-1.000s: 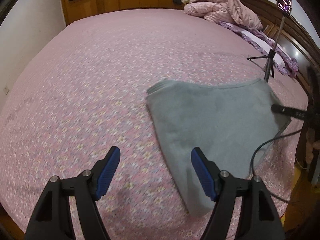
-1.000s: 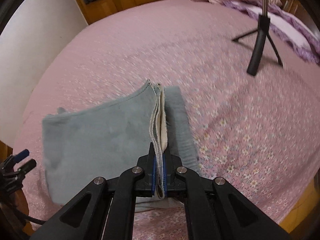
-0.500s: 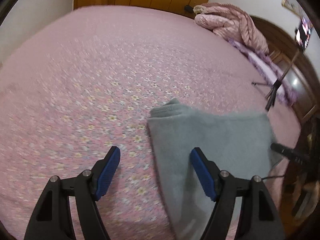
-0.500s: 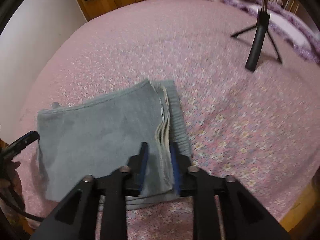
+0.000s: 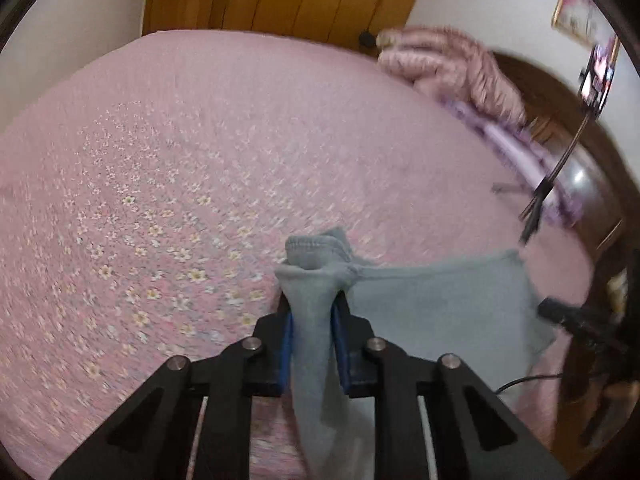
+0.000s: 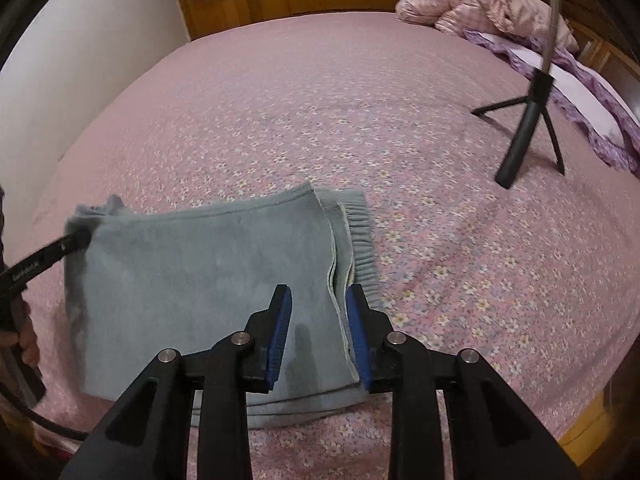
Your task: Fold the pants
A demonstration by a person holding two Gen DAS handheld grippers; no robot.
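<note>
Pants (image 6: 208, 280) plain grey; left tool's (image 5: 312, 332) lettering unreadable.

One pair of grey pants (image 6: 208, 280), two tools, one tripod (image 6: 524, 136), one crumpled quilt (image 6: 472, 0).

The left tongs (image 5: 312, 336) are closing, pinching the grey pants' (image 5: 440, 304) bunched edge above the pink bedspread (image 5: 180, 168).

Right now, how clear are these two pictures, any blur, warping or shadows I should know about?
Left wrist view: the bedspread is smeared by motion blur, and the phone stand too; the pants in the left claw stay fairly sharp. Right wrist view: crisper, with slight blur on the tripod; the right claw casts soft shadows on the pants. Both bend the bed round, with dark corners.
</note>
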